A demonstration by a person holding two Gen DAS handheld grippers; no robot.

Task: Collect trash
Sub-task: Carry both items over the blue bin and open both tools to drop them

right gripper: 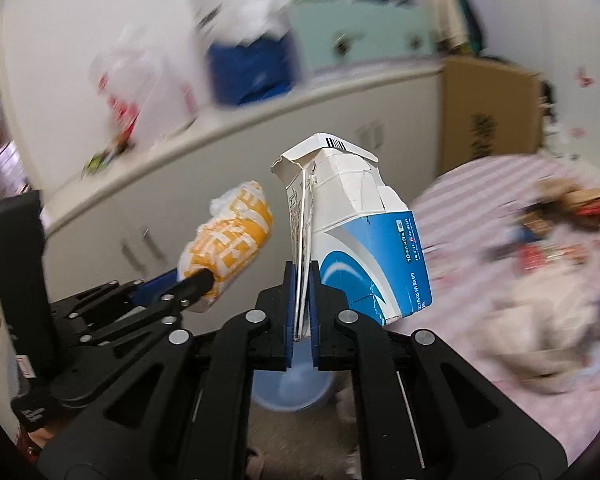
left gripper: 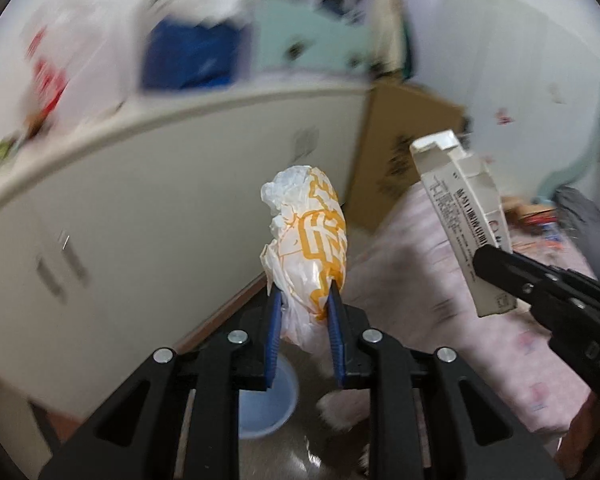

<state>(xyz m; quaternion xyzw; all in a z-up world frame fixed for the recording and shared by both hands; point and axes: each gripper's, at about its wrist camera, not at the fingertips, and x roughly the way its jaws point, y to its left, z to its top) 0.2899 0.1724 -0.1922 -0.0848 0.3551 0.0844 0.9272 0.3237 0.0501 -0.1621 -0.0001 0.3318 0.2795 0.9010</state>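
My left gripper [left gripper: 304, 292] is shut on a crumpled white and orange plastic bag [left gripper: 306, 232], which sticks up between its blue pads. The same orange bag [right gripper: 230, 240] and the left gripper [right gripper: 200, 280] appear at the left of the right wrist view. My right gripper [right gripper: 302, 272] is shut on a flattened white and blue carton [right gripper: 356, 232], pinching its edge. In the left wrist view that carton [left gripper: 460, 216] shows at the right, held by the right gripper [left gripper: 488, 264]. A pale blue bin [left gripper: 266, 404] [right gripper: 292, 388] sits on the floor below both grippers.
A long cream cabinet [left gripper: 160, 216] runs behind, with bags and a blue box [left gripper: 192, 56] on top. A brown cardboard box [left gripper: 404, 152] leans at its end. A pink striped bed [right gripper: 500, 272] with scattered litter [right gripper: 572, 240] lies to the right.
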